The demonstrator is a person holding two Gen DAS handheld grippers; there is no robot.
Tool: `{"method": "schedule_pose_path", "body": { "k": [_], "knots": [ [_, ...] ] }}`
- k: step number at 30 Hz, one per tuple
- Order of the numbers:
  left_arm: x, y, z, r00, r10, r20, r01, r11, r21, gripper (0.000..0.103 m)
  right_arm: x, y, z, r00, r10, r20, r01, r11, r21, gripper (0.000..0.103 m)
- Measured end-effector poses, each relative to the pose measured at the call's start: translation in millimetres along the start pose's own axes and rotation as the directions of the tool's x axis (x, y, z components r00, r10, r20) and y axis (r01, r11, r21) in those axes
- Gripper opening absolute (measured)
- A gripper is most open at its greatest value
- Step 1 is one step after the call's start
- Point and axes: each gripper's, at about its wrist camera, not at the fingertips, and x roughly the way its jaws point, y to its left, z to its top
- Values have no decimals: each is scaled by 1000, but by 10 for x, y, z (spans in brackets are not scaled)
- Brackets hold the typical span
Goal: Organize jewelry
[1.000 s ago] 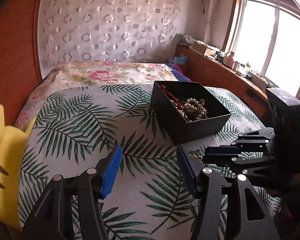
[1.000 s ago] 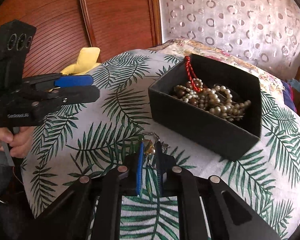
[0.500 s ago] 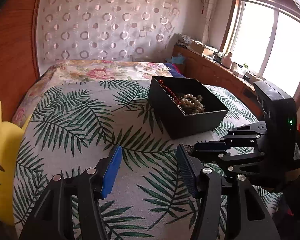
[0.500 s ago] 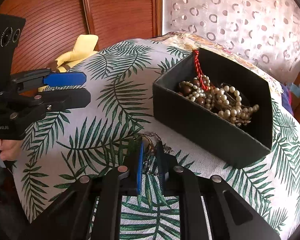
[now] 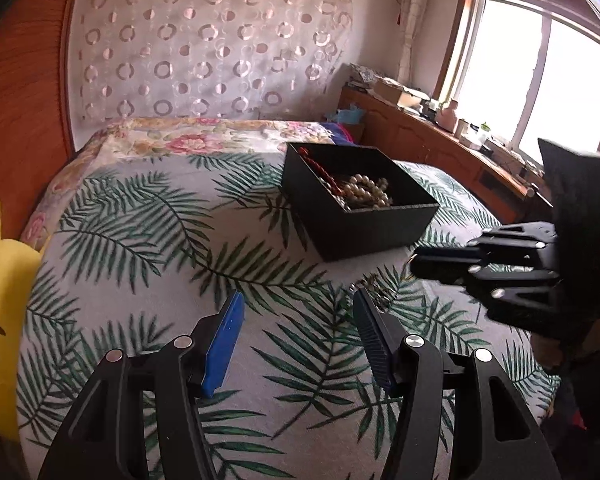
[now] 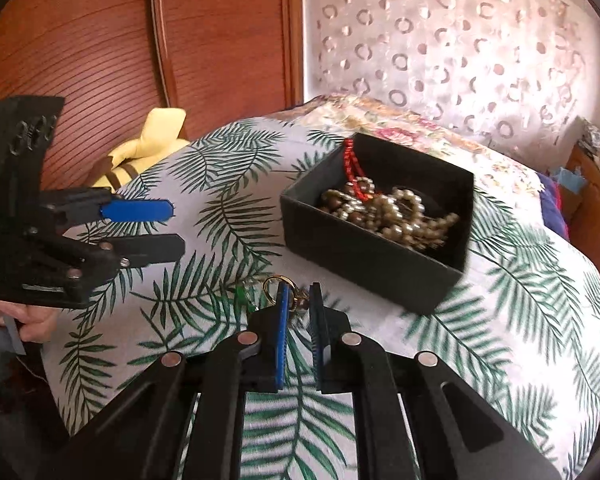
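A black open box (image 5: pixel 380 228) (image 6: pixel 364 256) sits on the palm-leaf bedspread and holds a pearl necklace (image 6: pixel 400 212) and a red bead string (image 6: pixel 352 164). My right gripper (image 6: pixel 298 300) is shut on a gold chain with a ring clasp (image 6: pixel 274 282), lifted just off the cloth in front of the box. In the left wrist view the right gripper (image 5: pixel 416 264) shows at right with the chain (image 5: pixel 374 286) trailing below it. My left gripper (image 5: pixel 296 316) is open and empty over the bedspread; it also shows in the right wrist view (image 6: pixel 168 232).
A yellow plush toy (image 5: pixel 0 280) (image 6: pixel 148 140) lies at the bed's left edge against the wooden headboard (image 6: pixel 100 40). A floral quilt (image 5: pixel 200 140) lies behind the box. A wooden sideboard with clutter (image 5: pixel 440 120) runs under the window.
My right gripper has risen and moved toward the box with the chain, which now hangs partly off the cloth. My left gripper stayed open and drew back slightly.
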Motion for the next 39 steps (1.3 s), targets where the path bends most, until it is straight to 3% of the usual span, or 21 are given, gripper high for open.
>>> {"method": "schedule_pose_path", "body": {
  "k": [5,9,19,22,24,26,39],
  "knots": [
    [122,-139,-20,999,-4,-40,6,999,37,54,-183,-66,-209,1000,-16,10,16,999,36,11],
    [231,-288,-26,997,-9,-78,17,996,91,42,-287,-119,-323,1000,-20,22,19,998,61,12],
    [586,-530,42,985,19,-171,14,982,189,41,-349,-271,-463,999,-33,30,30,994,103,12],
    [614,-570,44,986,44,-163,-8,975,220,35,-355,-285,-497,999,-32,27,29,994,103,12],
    [609,-567,47,986,42,-163,-5,975,224,15,-362,-300,-508,999,-34,28,31,994,106,12],
    [584,-578,38,986,24,-167,15,974,225,11,-366,-317,-518,999,-33,30,30,993,111,12],
    [422,-599,26,993,-12,-115,34,980,194,8,-348,-254,-470,999,-31,28,28,995,94,12]
  ]
}}
